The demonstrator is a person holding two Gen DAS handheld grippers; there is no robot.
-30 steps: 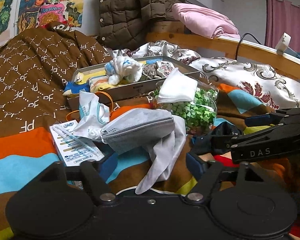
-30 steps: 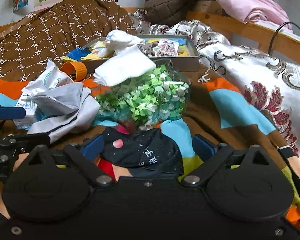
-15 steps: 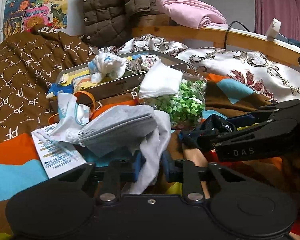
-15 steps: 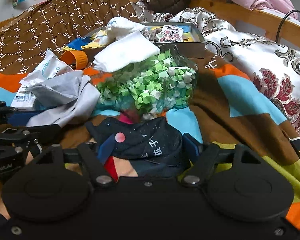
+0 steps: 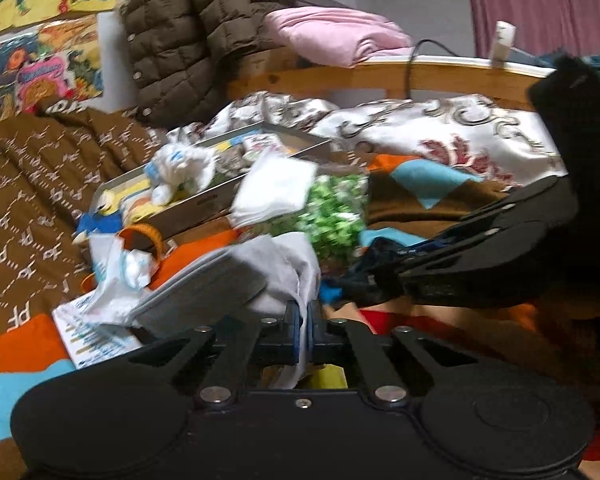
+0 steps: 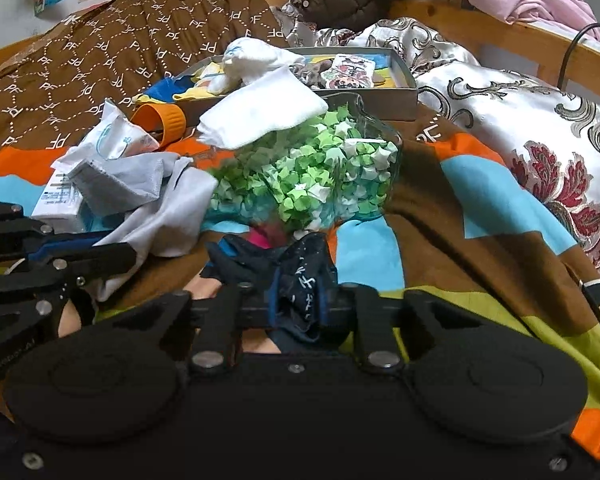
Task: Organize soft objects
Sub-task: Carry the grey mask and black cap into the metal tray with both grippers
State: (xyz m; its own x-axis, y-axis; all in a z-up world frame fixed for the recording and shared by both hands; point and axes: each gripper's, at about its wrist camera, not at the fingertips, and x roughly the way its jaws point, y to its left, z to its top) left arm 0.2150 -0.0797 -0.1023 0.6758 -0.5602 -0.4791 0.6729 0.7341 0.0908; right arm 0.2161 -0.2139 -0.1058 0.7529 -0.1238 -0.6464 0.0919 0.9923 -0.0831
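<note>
My left gripper (image 5: 304,320) is shut on the hanging edge of a grey-white cloth (image 5: 288,264) that lies in a heap with a grey face mask (image 5: 204,292). The same cloth shows in the right wrist view (image 6: 168,212). My right gripper (image 6: 298,312) is shut on a dark navy cloth with white characters (image 6: 304,276), bunched between its blue pads. The right gripper reaches in from the right in the left wrist view (image 5: 380,276).
A glass jar of green paper stars (image 6: 320,176) lies on the striped blanket (image 6: 480,232) with a folded white cloth (image 6: 260,112) on top. Behind stands a grey tray (image 6: 404,80) with soft items. An orange ring (image 6: 160,120), a tissue pack (image 6: 116,136) and a leaflet (image 5: 88,328) lie at left.
Both grippers have closed from open: the left onto the grey-white cloth, the right onto the dark navy cloth. The left view has shifted and is blurred by motion.
</note>
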